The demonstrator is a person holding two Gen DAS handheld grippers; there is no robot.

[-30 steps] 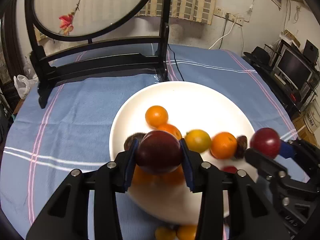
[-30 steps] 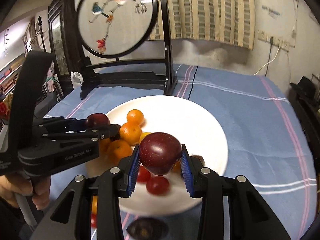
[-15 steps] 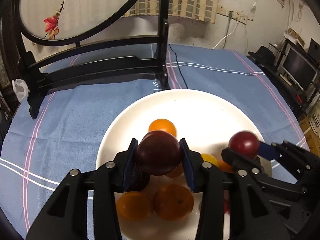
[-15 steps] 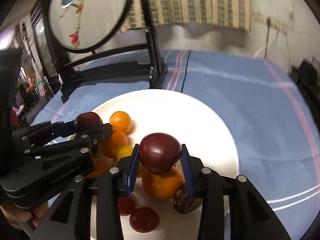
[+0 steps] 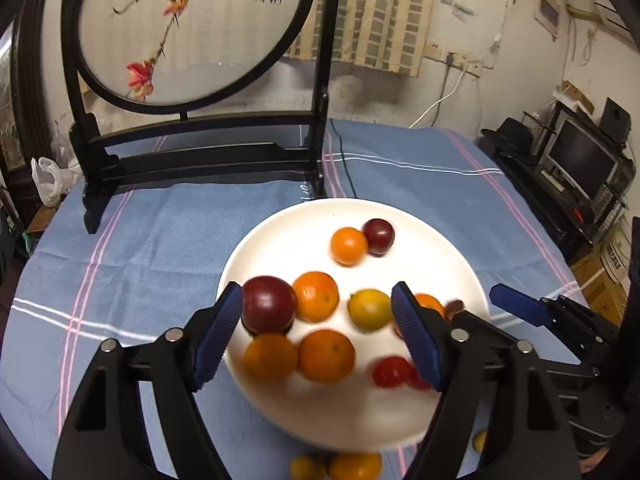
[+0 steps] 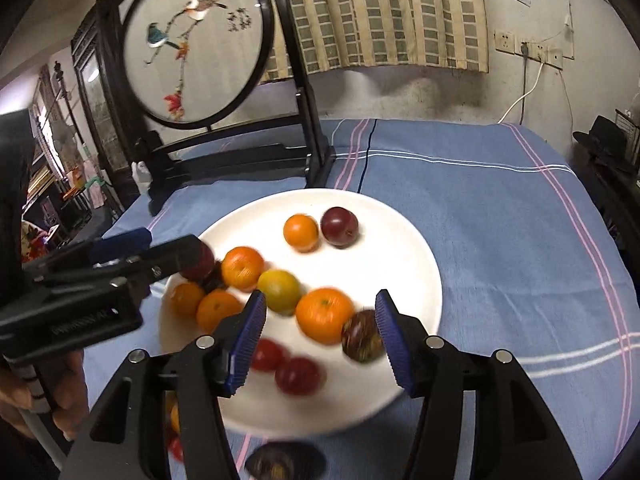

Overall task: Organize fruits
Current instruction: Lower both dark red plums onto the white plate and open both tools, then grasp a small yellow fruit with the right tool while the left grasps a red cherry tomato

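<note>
A white plate (image 5: 400,216) (image 6: 412,248) on the blue cloth holds several oranges, a yellow-green citrus (image 5: 369,309), small red fruits and dark plums. One dark red plum (image 5: 267,304) rests at the plate's left edge beside my left gripper's left pad. Another plum (image 6: 339,227) (image 5: 378,236) lies at the plate's far side next to an orange (image 6: 301,232). My left gripper (image 5: 318,336) is open and empty over the plate. My right gripper (image 6: 320,338) is open and empty over the plate's near side.
A black wooden stand with a round embroidered screen (image 5: 192,32) stands at the table's back left, with a black cable beside it. Loose small oranges (image 5: 352,466) and a dark fruit (image 6: 284,462) lie on the cloth before the plate.
Both grippers have opened and let go of their plums, which now lie on the plate. Both have drawn back and up from the plate.
</note>
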